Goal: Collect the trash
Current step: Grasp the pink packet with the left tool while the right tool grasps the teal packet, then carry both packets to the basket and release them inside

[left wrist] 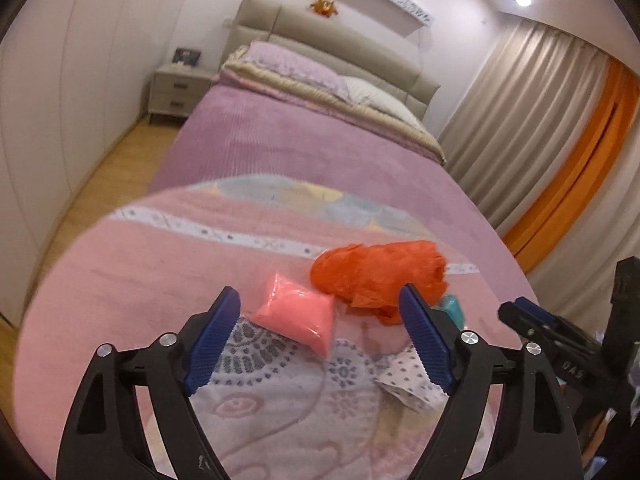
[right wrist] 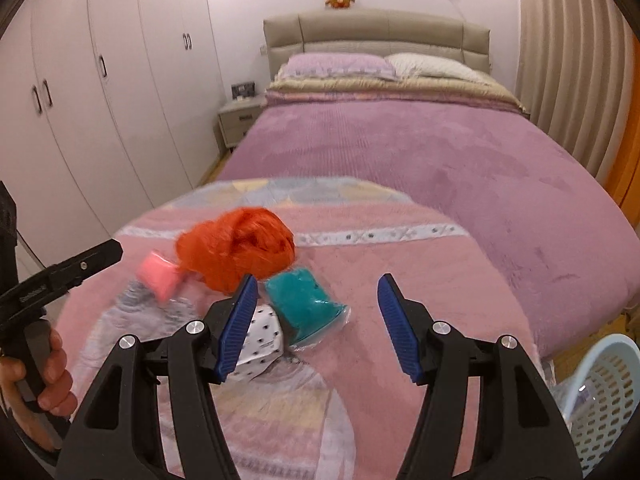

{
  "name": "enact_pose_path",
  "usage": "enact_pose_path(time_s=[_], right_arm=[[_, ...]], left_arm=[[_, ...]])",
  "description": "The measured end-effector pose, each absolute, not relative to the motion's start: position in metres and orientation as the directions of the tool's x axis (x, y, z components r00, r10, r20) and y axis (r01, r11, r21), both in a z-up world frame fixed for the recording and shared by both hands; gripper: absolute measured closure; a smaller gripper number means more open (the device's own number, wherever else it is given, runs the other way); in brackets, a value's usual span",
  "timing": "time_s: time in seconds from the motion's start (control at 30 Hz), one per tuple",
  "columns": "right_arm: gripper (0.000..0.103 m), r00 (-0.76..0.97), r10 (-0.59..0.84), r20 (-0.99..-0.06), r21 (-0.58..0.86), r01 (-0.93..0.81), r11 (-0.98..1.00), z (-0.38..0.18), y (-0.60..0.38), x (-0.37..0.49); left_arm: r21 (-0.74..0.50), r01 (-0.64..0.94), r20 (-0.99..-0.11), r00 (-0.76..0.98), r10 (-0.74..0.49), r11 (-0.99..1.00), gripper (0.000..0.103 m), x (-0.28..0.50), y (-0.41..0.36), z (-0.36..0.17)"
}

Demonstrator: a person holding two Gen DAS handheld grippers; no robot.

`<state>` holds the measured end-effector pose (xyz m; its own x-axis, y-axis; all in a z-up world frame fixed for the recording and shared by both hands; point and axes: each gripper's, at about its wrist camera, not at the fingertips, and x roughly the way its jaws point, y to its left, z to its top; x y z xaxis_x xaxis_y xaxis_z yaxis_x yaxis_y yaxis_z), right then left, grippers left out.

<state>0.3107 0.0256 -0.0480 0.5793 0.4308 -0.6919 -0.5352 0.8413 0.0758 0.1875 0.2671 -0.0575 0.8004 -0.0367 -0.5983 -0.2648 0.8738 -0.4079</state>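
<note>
The left gripper point(left wrist: 320, 336) stands open and empty, the pink packet point(left wrist: 298, 318) just ahead between its fingers, long axis running from upper left to lower right. The right gripper point(right wrist: 316, 324), open and empty, has the teal packet point(right wrist: 304, 308) ahead left. Both lie on the pink blanket point(right wrist: 400, 280), beside an orange bag point(right wrist: 236, 252).

A crumpled orange plastic bag point(right wrist: 236, 246) lies on the pink blanket point(right wrist: 400, 280) at the foot of the bed. Just left of it lies a small sealed pink packet point(left wrist: 298, 316); a teal packet point(right wrist: 304, 304) touches its near side, and a white dotted wrapper point(right wrist: 262, 340) lies nearest the foot edge.
</note>
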Motion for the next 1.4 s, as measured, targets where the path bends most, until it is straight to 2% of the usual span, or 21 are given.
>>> enact_pose_path(time_s=[0.17,0.27,0.37,0.63,0.73,0.83,0.87,1.17,1.4], right_arm=[[0.044,0.523,0.460,-0.718,0.138,-0.541,0.830,-0.069,0.032,0.328],[0.044,0.509,0.468,-0.722,0.137,-0.558,0.819,-0.080,0.036,0.329],[0.044,0.491,0.458,-0.741,0.134,-0.560,0.817,-0.091,0.040,0.331],[0.044,0.499,0.434,-0.750,0.105,-0.558,0.823,-0.095,0.045,0.330],[0.045,0.501,0.430,-0.751,0.101,-0.557,0.824,-0.095,0.046,0.330],[0.062,0.501,0.435,-0.748,0.087,-0.576,0.813,-0.095,0.050,0.327],[0.063,0.505,0.440,-0.742,0.085,-0.581,0.809,-0.094,0.051,0.326],[0.064,0.526,0.522,-0.671,0.171,-0.575,0.800,-0.085,0.027,0.323],[0.064,0.579,0.503,-0.641,0.160,-0.541,0.826,-0.076,0.013,0.312]], left_arm=[[-0.387,-0.277,-0.626,0.779,-0.031,0.879,0.023,0.205,0.267,-0.075],[-0.325,-0.296,-0.668,0.744,0.003,0.898,0.023,0.210,0.262,-0.085],[-0.314,-0.285,-0.662,0.750,0.007,0.906,0.023,0.209,0.259,-0.084],[-0.190,-0.291,-0.710,0.701,0.074,0.938,0.025,0.214,0.242,-0.085],[-0.172,-0.288,-0.714,0.695,0.083,0.942,0.036,0.213,0.240,-0.086],[-0.162,-0.286,-0.712,0.697,0.088,0.944,0.048,0.211,0.237,-0.085],[-0.168,-0.278,-0.710,0.700,0.080,0.946,0.049,0.210,0.237,-0.085],[-0.188,-0.271,-0.677,0.732,0.075,0.944,0.051,0.201,0.236,-0.080],[-0.160,-0.243,-0.618,0.781,0.095,0.957,0.051,0.190,0.222,-0.064]])
